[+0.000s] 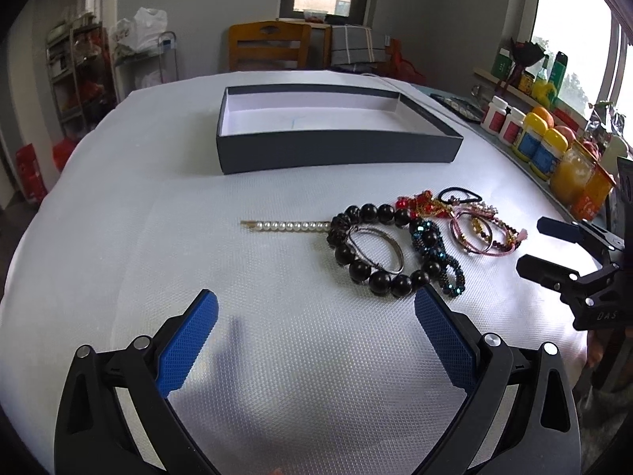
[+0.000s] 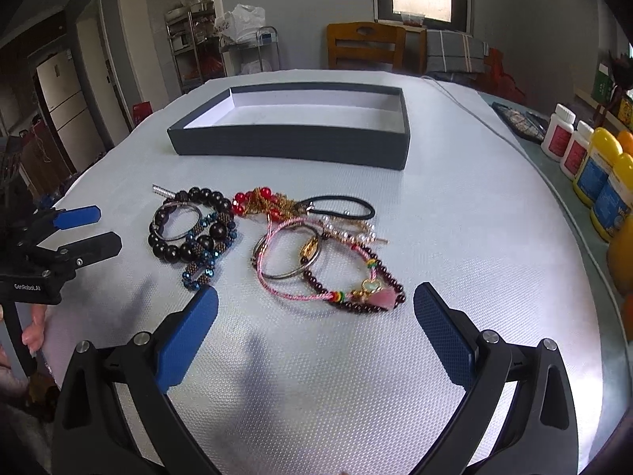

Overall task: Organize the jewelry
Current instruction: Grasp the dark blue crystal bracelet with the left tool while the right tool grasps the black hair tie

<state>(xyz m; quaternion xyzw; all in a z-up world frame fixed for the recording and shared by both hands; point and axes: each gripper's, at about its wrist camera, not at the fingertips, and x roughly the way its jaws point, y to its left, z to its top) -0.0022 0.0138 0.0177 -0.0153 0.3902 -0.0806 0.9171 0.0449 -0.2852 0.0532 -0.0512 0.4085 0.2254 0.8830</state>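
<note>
A pile of jewelry lies mid-table: a black bead bracelet [image 1: 370,245] [image 2: 190,221] with a silver bangle [image 1: 376,247] on it, a blue-brown beaded piece [image 1: 435,253] [image 2: 205,261], a pearl hairpin [image 1: 285,225], red beads [image 2: 253,198], a black hair tie [image 2: 340,206], a pink cord bracelet [image 2: 289,273] and a garnet bracelet [image 2: 364,289]. Behind stands a dark box [image 1: 336,150] [image 2: 289,142] with a white, empty inside. My left gripper [image 1: 316,312] [image 2: 89,233] is open, just short of the black beads. My right gripper [image 2: 316,308] [image 1: 534,247] is open, near the garnet bracelet.
A white textured cloth [image 1: 158,237] covers the round table. Bottles and jars [image 1: 542,146] [image 2: 593,166] line the right edge, with fruit behind them. A wooden chair [image 1: 269,45] stands behind the table. A hand [image 2: 33,328] holds the left gripper.
</note>
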